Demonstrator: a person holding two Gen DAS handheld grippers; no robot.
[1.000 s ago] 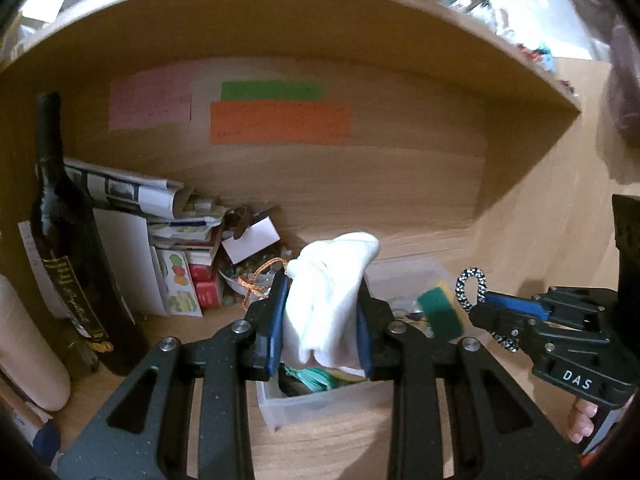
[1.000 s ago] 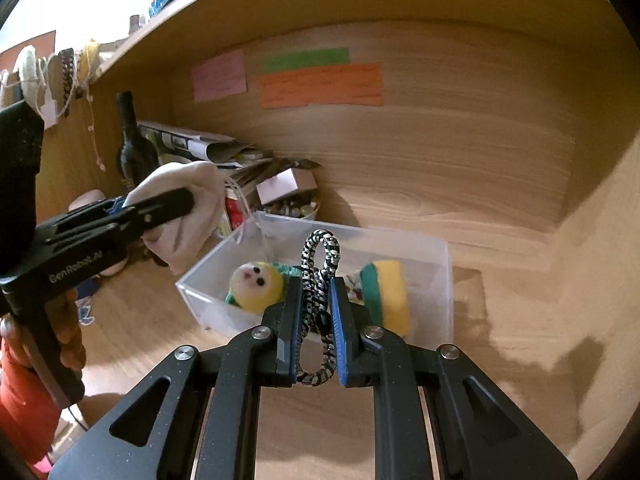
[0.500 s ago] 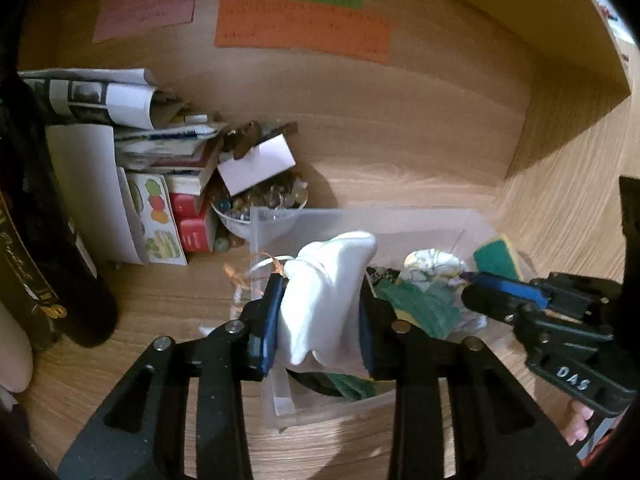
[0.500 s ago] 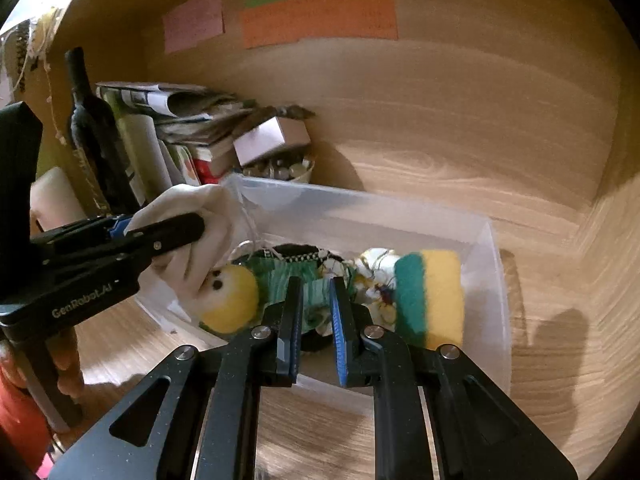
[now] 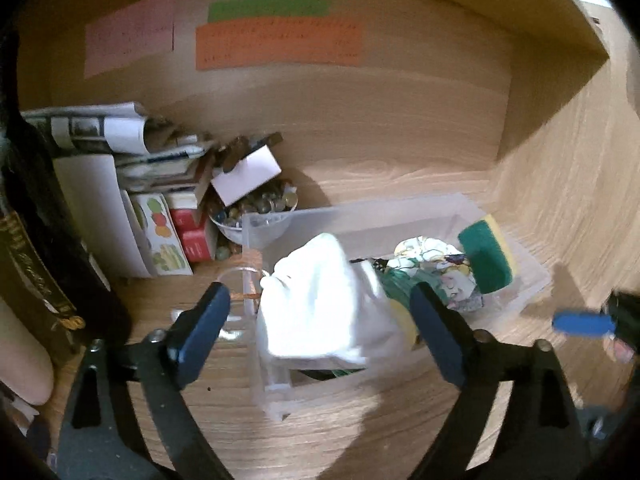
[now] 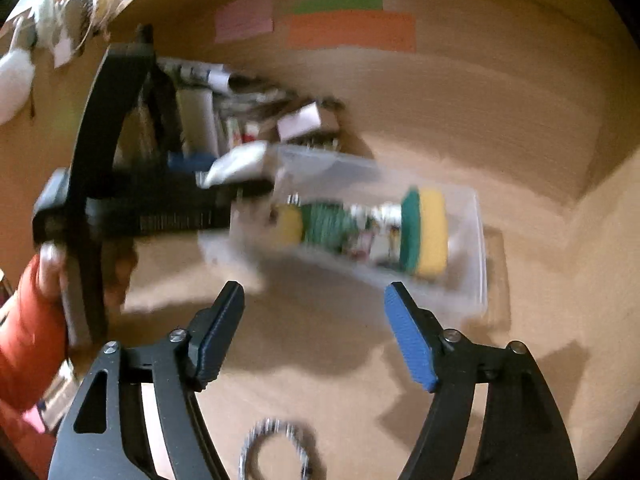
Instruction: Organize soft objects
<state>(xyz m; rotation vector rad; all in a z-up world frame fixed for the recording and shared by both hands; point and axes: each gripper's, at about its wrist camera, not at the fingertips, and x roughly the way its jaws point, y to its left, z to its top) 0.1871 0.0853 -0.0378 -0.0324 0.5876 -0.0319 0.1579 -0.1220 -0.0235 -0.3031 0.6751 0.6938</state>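
Wood-grain desk (image 5: pixel 360 432) and its back wall frame everything, and just ahead of both sets of jaws sits the clear plastic bin (image 5: pixel 532 280) that collects the soft things. Both grippers stand spread wide and empty: the left gripper (image 5: pixel 320 320) has the white cloth (image 5: pixel 320 312) lying between its jaws, draped over the bin's near corner and touching neither pad; the right gripper (image 6: pixel 314 332) hangs short of the bin. My guess is the cloth needs a nudge fully inside, since part overhangs the rim. Deeper in lie a green-and-yellow sponge (image 5: pixel 486 256) and a yellow-headed doll (image 6: pixel 316 224). A black-and-white cord loop (image 6: pixel 276 448) lies on the desk below the right jaws, outside the bin. Writing on the orange note (image 5: pixel 280 46) and bottle label (image 5: pixel 36 280) is too blurred to read.
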